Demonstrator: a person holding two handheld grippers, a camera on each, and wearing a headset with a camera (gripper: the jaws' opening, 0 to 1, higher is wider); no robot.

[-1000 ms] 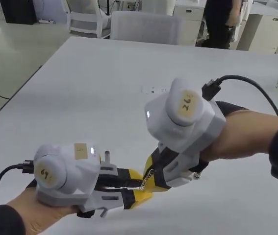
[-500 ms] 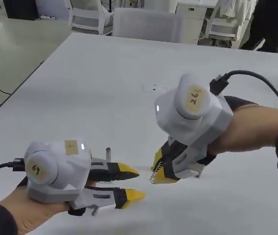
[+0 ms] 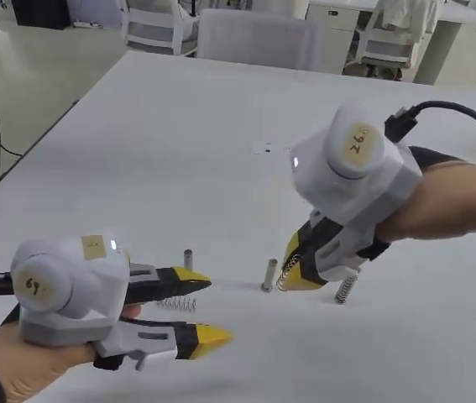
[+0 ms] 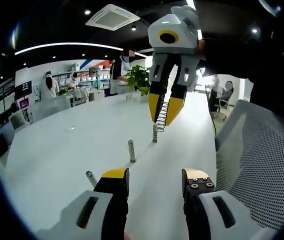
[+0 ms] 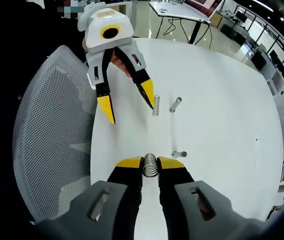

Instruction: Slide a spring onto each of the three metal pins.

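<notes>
White tabletop [image 3: 179,151] bears upright metal pins [image 3: 269,275]; the right gripper [image 5: 150,162] clamps a spring [image 5: 150,166], end-on in its own view. Head view adds a loose spring [image 3: 176,303] near the wide-open left gripper [image 3: 211,308].

I count three springs: held spring [image 5: 150,165], loose spring [image 3: 176,303] lying flat, standing spring [image 3: 344,290]. Two bare metal pins upright: near pin [image 3: 188,258], middle pin [image 3: 269,275]. Two grippers on my feed: left gripper [image 3: 217,309], right gripper [image 3: 296,277].

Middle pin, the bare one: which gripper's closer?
Right. The right gripper, shut on a spring, has its fingers just beside the middle pin, on its right in the head view. The left gripper is open and farther off, near the other bare pin.
</notes>
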